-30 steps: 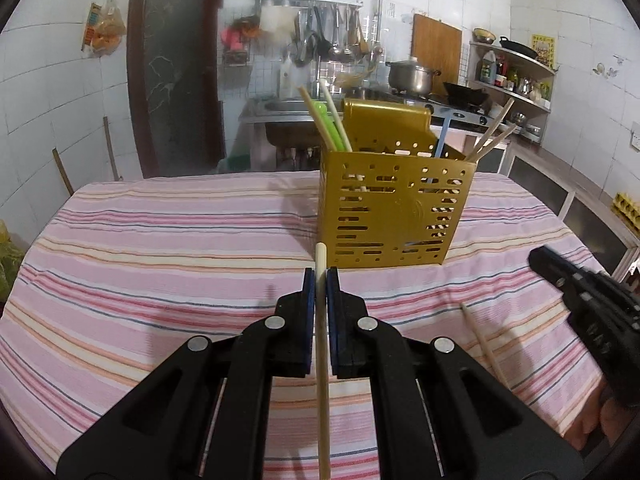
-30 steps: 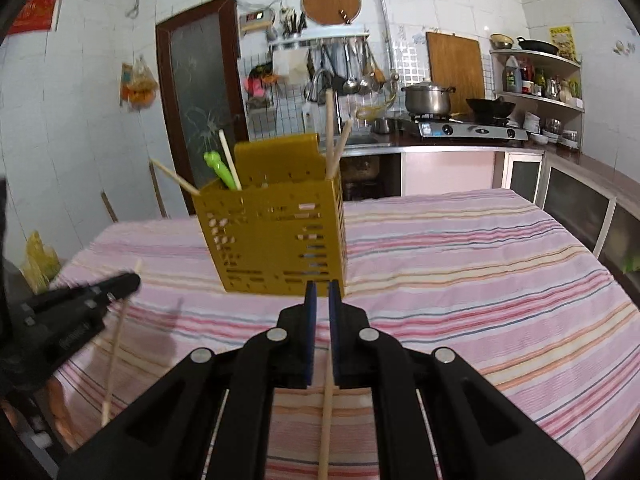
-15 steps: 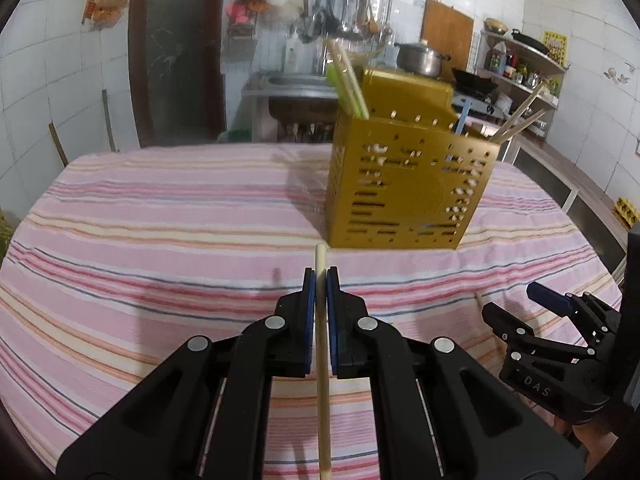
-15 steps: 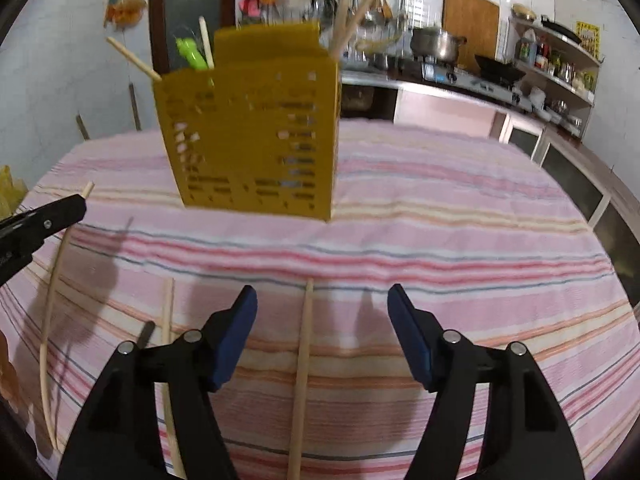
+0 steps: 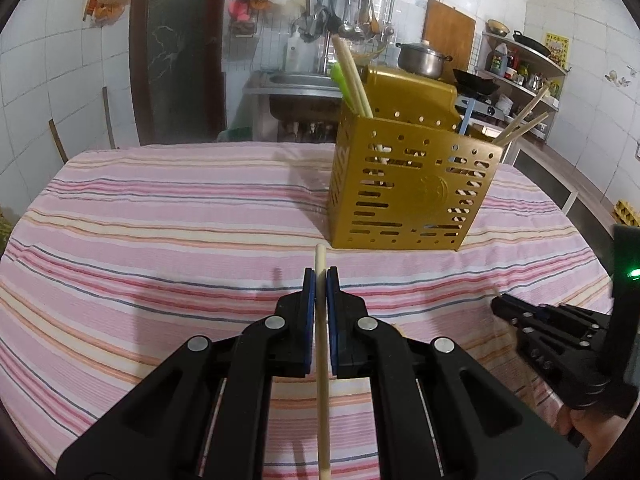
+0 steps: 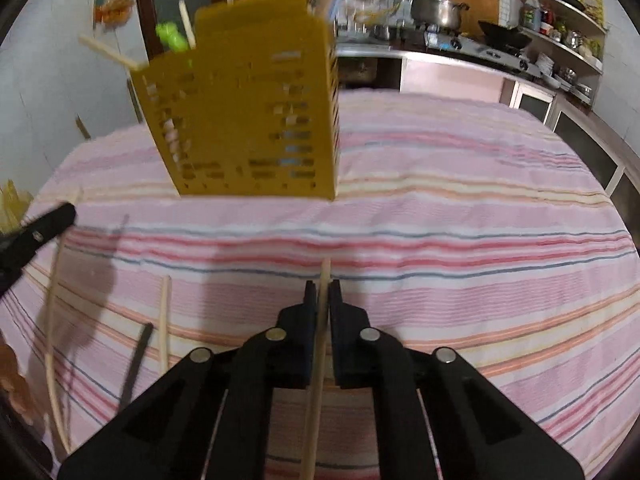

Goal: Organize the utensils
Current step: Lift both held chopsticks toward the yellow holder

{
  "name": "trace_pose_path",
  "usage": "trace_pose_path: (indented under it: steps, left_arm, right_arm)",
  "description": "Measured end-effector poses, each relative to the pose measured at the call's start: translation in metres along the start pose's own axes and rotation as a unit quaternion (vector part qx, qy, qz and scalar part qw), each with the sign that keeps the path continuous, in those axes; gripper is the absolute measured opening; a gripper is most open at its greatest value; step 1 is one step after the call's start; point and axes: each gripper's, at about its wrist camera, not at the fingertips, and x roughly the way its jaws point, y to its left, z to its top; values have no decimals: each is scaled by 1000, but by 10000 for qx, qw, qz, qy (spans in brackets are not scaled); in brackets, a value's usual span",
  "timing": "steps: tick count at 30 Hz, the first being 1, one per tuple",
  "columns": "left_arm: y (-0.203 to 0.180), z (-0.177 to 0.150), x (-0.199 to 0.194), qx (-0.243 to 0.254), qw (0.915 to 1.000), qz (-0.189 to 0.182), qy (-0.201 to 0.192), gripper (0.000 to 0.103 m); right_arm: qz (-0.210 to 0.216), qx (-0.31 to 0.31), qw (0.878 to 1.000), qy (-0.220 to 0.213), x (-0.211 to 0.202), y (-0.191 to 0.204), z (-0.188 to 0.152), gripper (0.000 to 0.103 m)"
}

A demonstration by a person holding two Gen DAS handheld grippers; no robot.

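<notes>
wooden chopstick [image 5: 321, 344] sat clamped in the left gripper [image 5: 320, 280] jaws. right gripper [image 6: 322, 292] jaws pinched another stick [image 6: 319, 356]. both faced the gold holder [image 5: 412, 188] on the striped desk [image 5: 160, 216].

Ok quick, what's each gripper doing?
Left gripper: closed on a chopstick.
Right gripper: closed on another chopstick.

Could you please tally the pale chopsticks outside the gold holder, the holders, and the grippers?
Pale chopsticks outside holder: 3 (left-held chopstick, right-held chopstick, loose chopstick on the cloth)
Gold holder: 1
Grippers: 2 (left gripper, right gripper)
Total: 6
</notes>
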Motion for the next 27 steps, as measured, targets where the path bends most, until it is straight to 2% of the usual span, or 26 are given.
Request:
trace_pose_path:
  steps: [7, 13, 20, 27]
  left_arm:
    - [-3, 5, -26, 28, 9992, -54, -398, 4]
    - [-7, 4, -59, 77, 9961, -28, -875, 4]
    - [-6, -12, -90, 171, 9896, 151, -1419, 5]
    - [0, -18, -108, 72, 9857, 98, -1680, 5]
  right_arm:
    - [465, 297, 9921, -1124, -54, -7, 6, 6]
    - [359, 221, 9790, -1997, -89, -1, 8, 6]
    - [243, 172, 9645, -2625, -119, 1, -2, 6]
    - [53, -84, 9526, -3039, -146, 14, -20, 6]
